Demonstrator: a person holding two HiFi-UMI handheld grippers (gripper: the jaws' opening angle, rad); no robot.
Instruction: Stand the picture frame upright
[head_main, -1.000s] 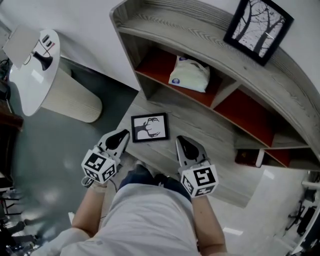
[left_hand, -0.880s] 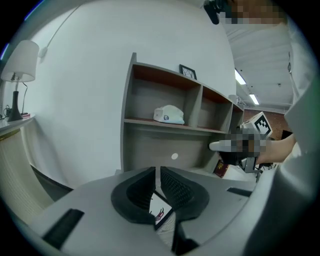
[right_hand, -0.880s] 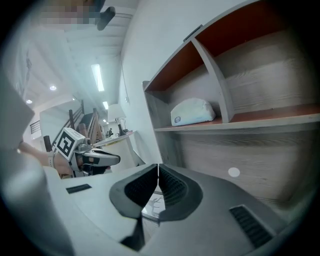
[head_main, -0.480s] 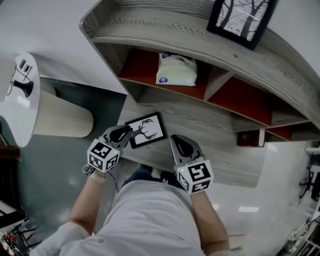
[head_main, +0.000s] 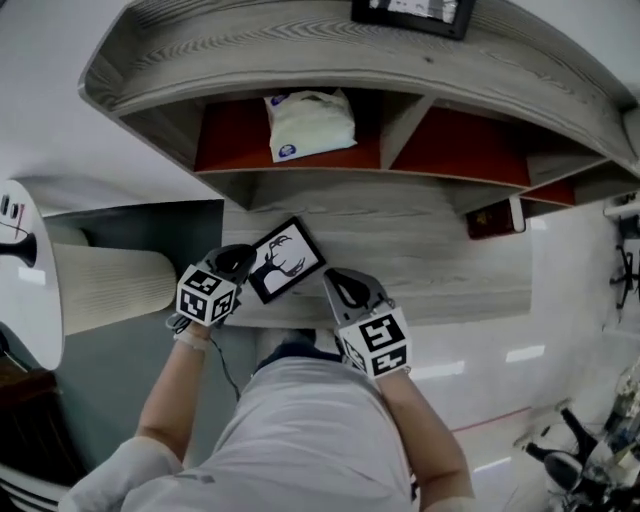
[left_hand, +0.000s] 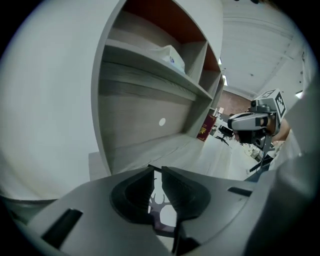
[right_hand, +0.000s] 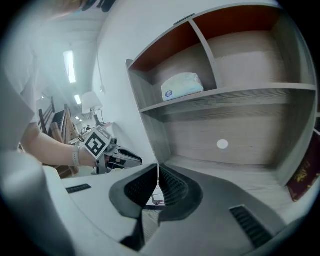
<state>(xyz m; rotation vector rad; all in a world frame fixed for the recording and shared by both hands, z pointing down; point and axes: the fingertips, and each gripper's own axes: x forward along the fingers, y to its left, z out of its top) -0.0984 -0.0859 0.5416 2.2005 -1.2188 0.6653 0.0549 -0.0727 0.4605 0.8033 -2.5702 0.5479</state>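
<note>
Upper frame (head_main: 412, 10): cut off by the far picture edge, only its near strip showed.
Picture frame (head_main: 287, 262): left corner lay under the left gripper (head_main: 245, 265); both gripper views showed only a sliver between the jaws.
Packet (head_main: 311, 122) label: too small to read.
Red booklet (right_hand: 303, 176): cut off at right in the right gripper view.
Round table (head_main: 22, 290): cut at left.

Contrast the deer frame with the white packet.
The frame is flat, stiff and black-edged; the packet is white, soft and puffy. The frame lies face up on the bottom board, askew near its front edge; the packet sits a level higher, in the left red-backed compartment. Both rest in the same grey wooden unit.
</note>
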